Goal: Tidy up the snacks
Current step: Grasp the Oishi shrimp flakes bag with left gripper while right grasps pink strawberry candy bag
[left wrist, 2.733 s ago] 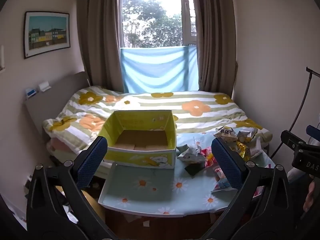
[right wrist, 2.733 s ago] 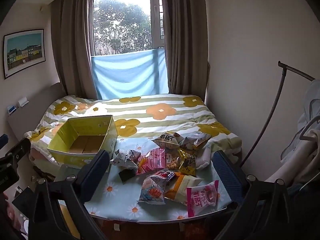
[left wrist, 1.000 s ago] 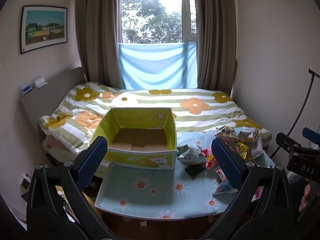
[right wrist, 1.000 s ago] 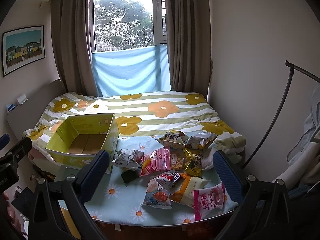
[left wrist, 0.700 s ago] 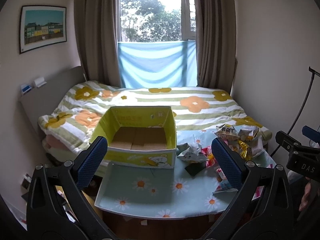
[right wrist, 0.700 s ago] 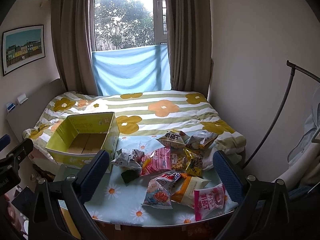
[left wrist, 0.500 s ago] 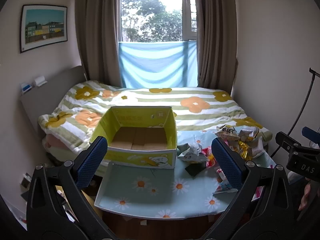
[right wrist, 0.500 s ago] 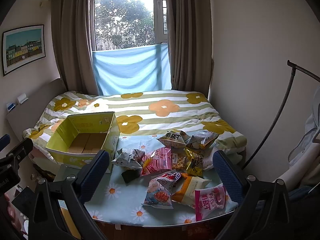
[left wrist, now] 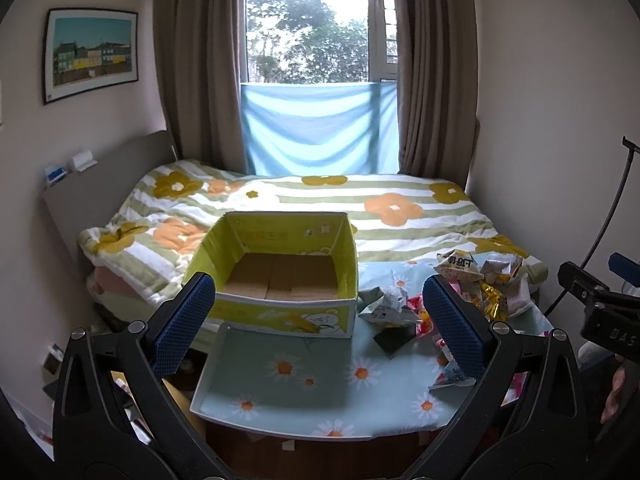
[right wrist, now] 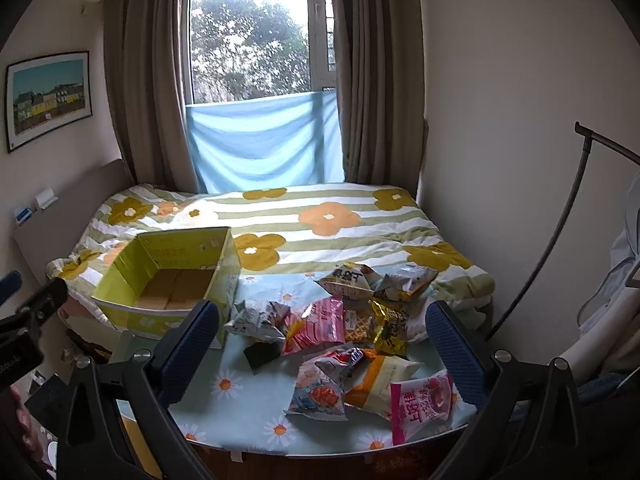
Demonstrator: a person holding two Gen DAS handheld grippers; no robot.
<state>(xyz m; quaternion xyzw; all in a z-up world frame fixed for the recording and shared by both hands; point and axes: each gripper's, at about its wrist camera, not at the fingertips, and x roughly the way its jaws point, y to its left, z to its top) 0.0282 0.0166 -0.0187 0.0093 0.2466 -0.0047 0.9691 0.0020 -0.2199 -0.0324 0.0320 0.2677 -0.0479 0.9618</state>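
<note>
Left tool [left wrist: 320,328]: jaws spread wide, nothing between the blue pads, hanging above the near edge of the counter, just in front of the box
Right tool [right wrist: 322,340]: also released and gaping wide, nothing gripped, held over the snack pile to the right of the box
Box [right wrist: 168,280]: yellow-green cardboard, open at the top, bare brown bottom showing, sitting on the left part of the counter with its back towards the bed
Counter [left wrist: 280,392]: covered in a pale blue cloth with daisies; the box takes the left end, the snacks the right
Snack pile [right wrist: 352,340]: right of the box, all on the cloth, packets overlapping each other
Grey packet [right wrist: 258,320]: the nearest snack to the box, just beside its right wall
Dark packet [right wrist: 260,354]: small and flat, in front of the grey one
Pink packet [right wrist: 424,402]: furthest from the box, at the near right edge of the counter
Blue-orange packet [right wrist: 320,394]: left of the pink one, touching an orange-and-white bag
Gold packet [right wrist: 390,326]: in the middle of the heap, well right of the box
Bed [right wrist: 320,220]: behind the box, striped quilt with orange and mustard flowers
</note>
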